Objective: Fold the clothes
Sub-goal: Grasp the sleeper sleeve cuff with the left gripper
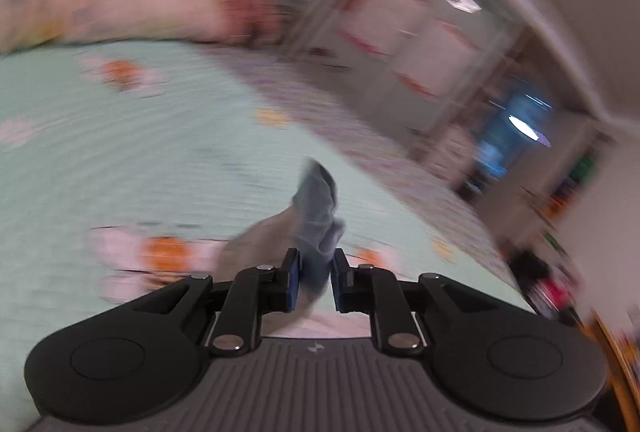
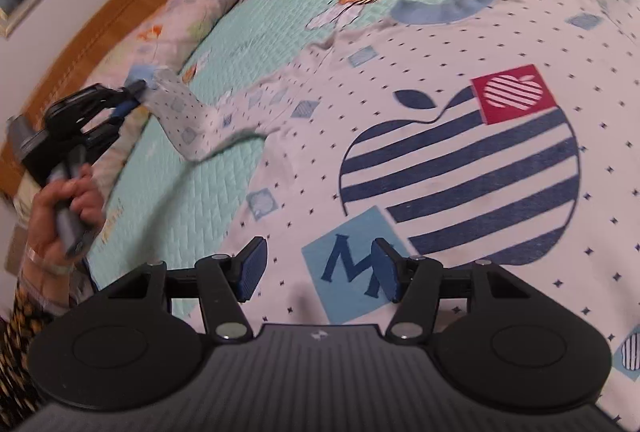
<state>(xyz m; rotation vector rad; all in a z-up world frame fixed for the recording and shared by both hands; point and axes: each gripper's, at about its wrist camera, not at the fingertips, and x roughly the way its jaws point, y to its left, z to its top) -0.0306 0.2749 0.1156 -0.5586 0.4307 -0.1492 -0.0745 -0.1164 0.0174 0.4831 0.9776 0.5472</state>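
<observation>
1. White T-shirt (image 2: 460, 135) with striped apple print is being laid flat on mint quilted bedspread (image 2: 256, 15).
2. Sleeve (image 2: 188, 115) is being pinched by nearly closed left gripper (image 2: 134, 93), raised off the bed.
3. Right gripper (image 2: 320, 270) is being held half open above the shirt's lower part, gripping nothing.

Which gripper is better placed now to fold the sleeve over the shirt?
Left. The left gripper is already shut on the sleeve and holds it lifted off the bed. The right gripper hovers open over the shirt front, holding nothing.
</observation>
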